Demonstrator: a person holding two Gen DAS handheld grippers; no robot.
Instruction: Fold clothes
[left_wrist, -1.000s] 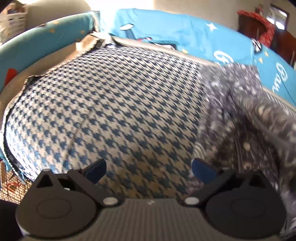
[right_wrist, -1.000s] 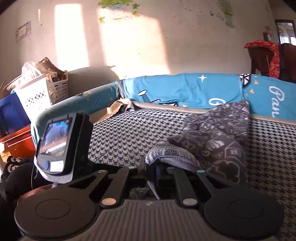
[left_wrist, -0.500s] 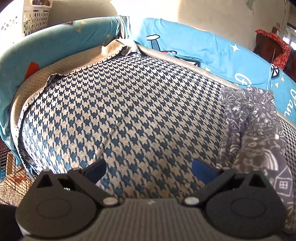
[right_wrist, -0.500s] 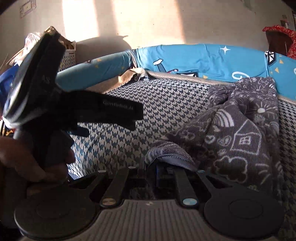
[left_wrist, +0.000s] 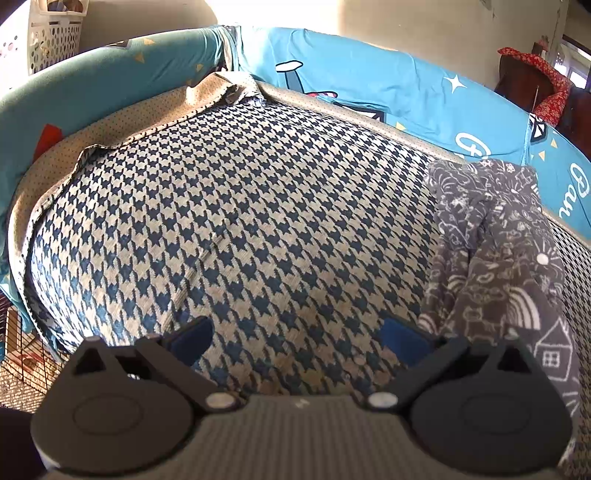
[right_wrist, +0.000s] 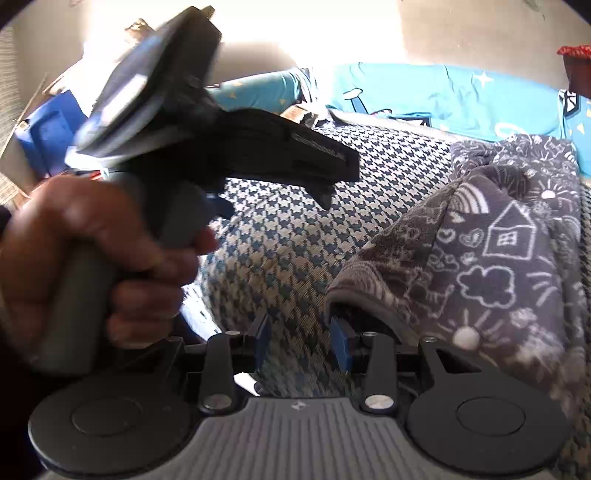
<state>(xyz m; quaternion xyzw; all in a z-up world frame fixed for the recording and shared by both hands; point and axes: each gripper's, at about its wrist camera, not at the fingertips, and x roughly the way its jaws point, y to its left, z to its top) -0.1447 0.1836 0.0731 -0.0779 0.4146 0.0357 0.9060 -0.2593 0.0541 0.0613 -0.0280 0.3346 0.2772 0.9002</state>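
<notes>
Garment: grey doodle-print cloth (right_wrist: 491, 266), folded into a long bundle, lies on the houndstooth bed (left_wrist: 236, 206); right side of both frames, far end near the blue bolster (left_wrist: 388, 92).
Right gripper (right_wrist: 301, 341): jaws opening; pads apart, bare bed betw. them. Cloth hem sits just beside the right pad, not pinched. Half a sec ago the same hem was clamped betw. the pads, so cloth has just been let go.
Left gripper (left_wrist: 295, 336): jaws wide, nothing in them, over bare bed; cloth just off its right pad. Same as 1 s ago.
Left hand (right_wrist: 99, 258): seen in right-wrist frame, left side, gripping the handle; tool blurred.
What changed: cloth was lifted and bunched 1 s ago, now flat on the bed, lower centre to upper right of frame.
Meaning: prob. one fold laid and released; bundle looks narrow but lumpy at the far end.
Next (guess): re-grip an end w/ either gripper, fold across or smooth.
Risk: soft fleece may spring open once free.
</notes>
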